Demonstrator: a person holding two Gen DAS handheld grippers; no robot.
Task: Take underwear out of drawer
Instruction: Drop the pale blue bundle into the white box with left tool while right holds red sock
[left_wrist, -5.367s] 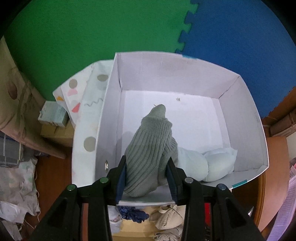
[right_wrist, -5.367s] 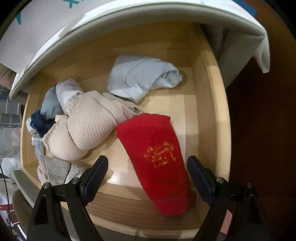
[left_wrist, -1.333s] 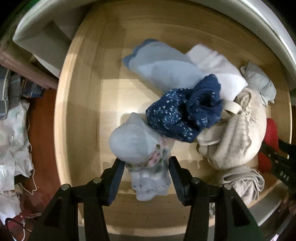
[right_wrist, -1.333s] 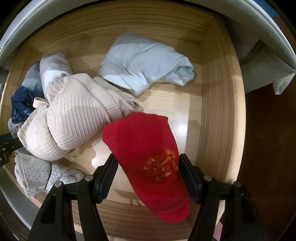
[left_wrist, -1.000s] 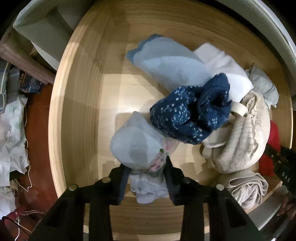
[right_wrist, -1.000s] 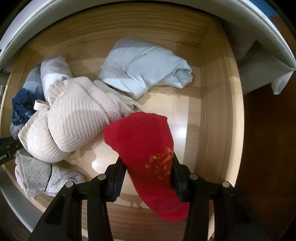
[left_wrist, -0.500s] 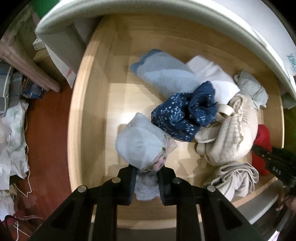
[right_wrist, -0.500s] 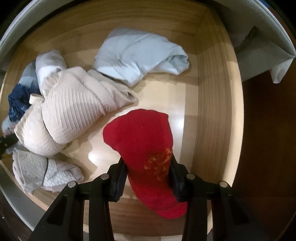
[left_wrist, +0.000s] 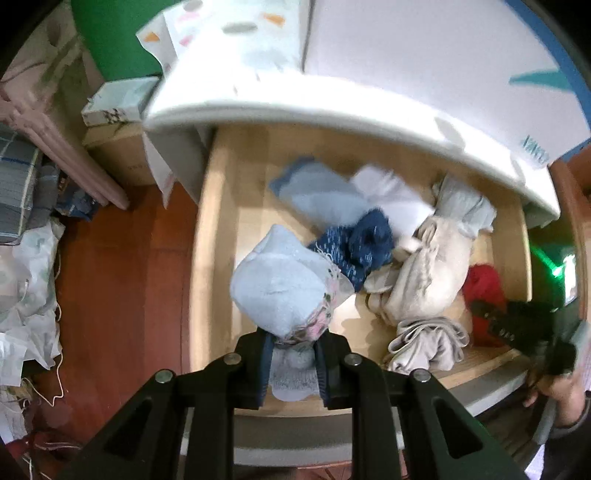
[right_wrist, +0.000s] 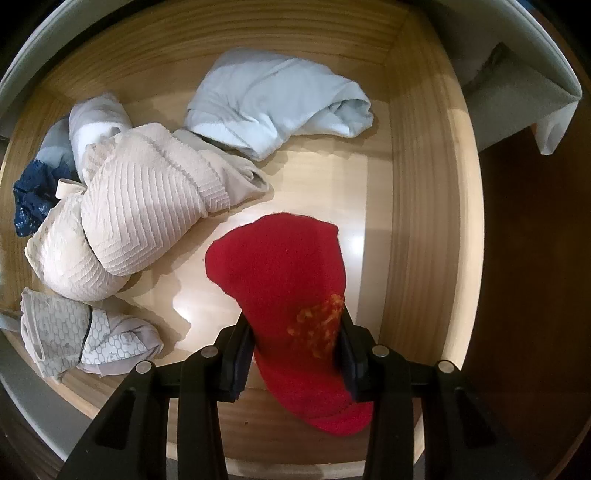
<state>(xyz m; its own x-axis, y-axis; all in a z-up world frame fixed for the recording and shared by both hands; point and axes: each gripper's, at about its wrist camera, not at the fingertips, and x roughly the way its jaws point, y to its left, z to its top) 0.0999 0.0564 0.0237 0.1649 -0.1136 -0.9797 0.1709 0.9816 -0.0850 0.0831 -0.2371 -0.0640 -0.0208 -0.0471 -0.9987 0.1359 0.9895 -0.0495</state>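
My left gripper (left_wrist: 293, 356) is shut on a pale blue rolled garment (left_wrist: 280, 284) with a pink floral edge and holds it above the wooden drawer (left_wrist: 210, 258). My right gripper (right_wrist: 295, 347) is shut on a red sock-like piece (right_wrist: 284, 266) with an orange mark, low over the drawer floor (right_wrist: 314, 184). In the left wrist view the right gripper (left_wrist: 517, 325) shows at the drawer's right end, over the red piece (left_wrist: 482, 282). Left in the drawer are a navy speckled piece (left_wrist: 358, 243), a beige ribbed bundle (right_wrist: 140, 218), a light blue folded piece (right_wrist: 273, 99) and a grey patterned one (right_wrist: 74, 332).
A white box (left_wrist: 369, 74) overhangs the drawer's back. A cardboard carton (left_wrist: 118, 122) and heaped cloth (left_wrist: 26, 280) sit left of the drawer on the red-brown floor (left_wrist: 122, 280). A person's hand (left_wrist: 557, 391) shows at the lower right.
My left gripper closed on the pale blue garment and rose with it, so the drawer looks smaller and farther. My right gripper closed on the red piece and stayed almost in place.
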